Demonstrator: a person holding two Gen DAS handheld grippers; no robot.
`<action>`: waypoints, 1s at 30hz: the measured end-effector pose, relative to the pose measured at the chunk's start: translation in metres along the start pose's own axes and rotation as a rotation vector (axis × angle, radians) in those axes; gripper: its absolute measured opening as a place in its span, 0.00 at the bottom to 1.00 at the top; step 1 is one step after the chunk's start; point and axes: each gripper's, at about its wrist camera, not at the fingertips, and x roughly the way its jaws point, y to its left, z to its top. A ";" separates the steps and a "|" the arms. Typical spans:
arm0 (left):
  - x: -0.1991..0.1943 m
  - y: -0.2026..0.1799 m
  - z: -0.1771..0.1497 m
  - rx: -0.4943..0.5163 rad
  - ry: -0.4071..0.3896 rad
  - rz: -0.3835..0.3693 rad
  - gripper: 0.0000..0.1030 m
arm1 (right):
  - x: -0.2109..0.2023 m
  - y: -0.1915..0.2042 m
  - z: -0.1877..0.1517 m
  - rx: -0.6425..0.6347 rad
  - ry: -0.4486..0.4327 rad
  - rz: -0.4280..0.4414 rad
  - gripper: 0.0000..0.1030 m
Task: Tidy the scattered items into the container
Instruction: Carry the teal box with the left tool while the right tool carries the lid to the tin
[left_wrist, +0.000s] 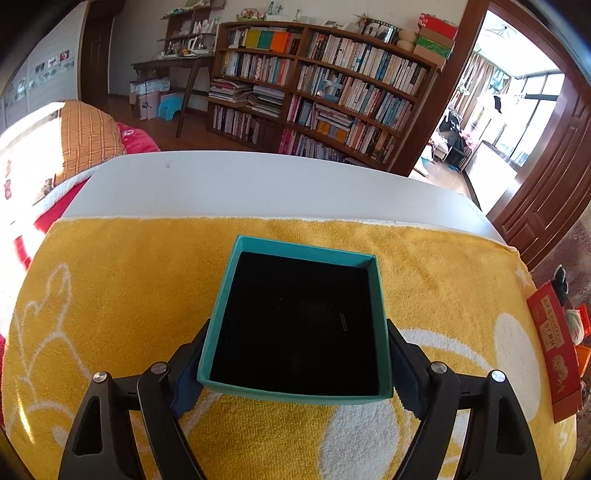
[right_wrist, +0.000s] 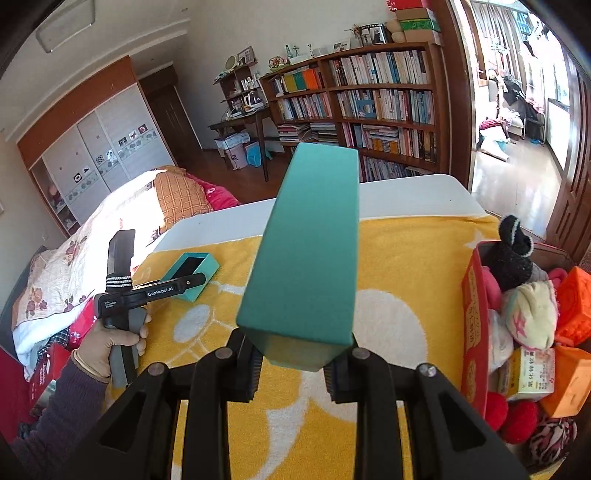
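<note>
Left hand-held gripper (left_wrist: 295, 363) is straddling the open teal box (left_wrist: 295, 325) on the yellow towel (left_wrist: 129, 295) covering the tabletop (left_wrist: 258, 184); pads sitting against both side walls, so it's gripping the box. Box interior is black; a small paperclip (left_wrist: 343, 322) is lying inside. Right hand-held gripper (right_wrist: 291, 363) is clenched on the teal lid (right_wrist: 310, 258), holding it up above the towel. Red container (right_wrist: 476, 332) is sitting at the right edge, stuffed with socks and soft toys.
</note>
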 end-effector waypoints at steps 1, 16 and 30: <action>-0.006 -0.003 0.000 0.011 -0.008 0.001 0.83 | -0.009 -0.007 -0.002 0.009 -0.012 -0.011 0.29; -0.042 -0.158 -0.007 0.173 -0.008 -0.232 0.83 | -0.131 -0.141 -0.040 0.245 -0.167 -0.231 0.29; -0.047 -0.373 -0.067 0.432 0.076 -0.486 0.83 | -0.151 -0.204 -0.081 0.355 -0.167 -0.154 0.29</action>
